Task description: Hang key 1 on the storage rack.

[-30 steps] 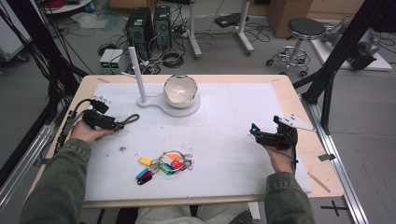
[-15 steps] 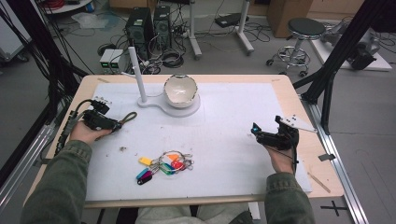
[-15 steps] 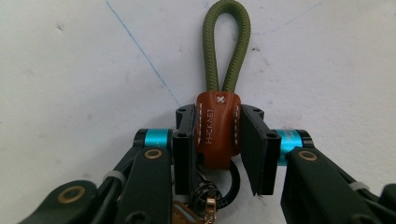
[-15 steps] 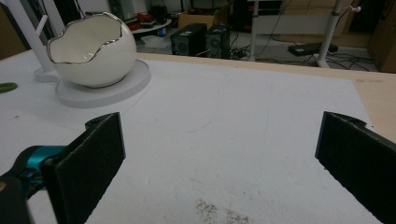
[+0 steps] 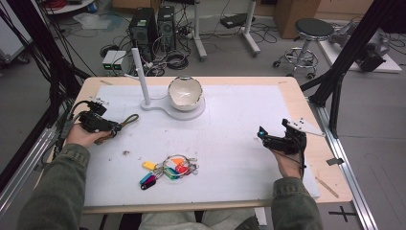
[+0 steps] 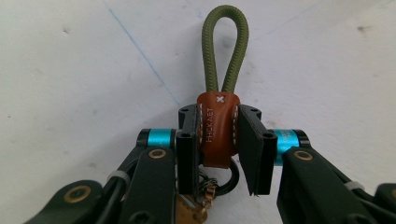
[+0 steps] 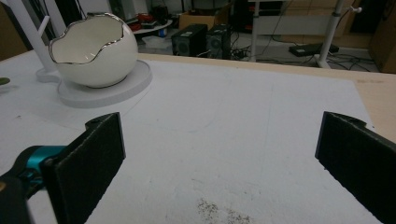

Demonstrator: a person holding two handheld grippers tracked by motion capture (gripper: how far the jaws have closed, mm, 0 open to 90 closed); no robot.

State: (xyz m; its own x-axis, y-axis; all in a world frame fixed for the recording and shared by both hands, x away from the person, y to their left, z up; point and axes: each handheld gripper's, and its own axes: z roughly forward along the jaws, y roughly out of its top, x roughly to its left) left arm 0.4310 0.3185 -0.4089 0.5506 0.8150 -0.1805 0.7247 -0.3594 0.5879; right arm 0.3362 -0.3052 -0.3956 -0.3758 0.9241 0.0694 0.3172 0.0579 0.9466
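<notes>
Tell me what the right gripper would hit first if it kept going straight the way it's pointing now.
Probably nothing soon: the open right gripper looks along bare white mat. The egg-shaped white bowl on its round stand sits off to one side of that line, though depth is hard to judge.

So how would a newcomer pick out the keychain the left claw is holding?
Start at the white mat and go to its left edge, to the left claw. Its jaws are shut on a keychain with a brown leather tab and an olive cord loop. The key bunch near the front edge has bright plastic tags instead.
</notes>
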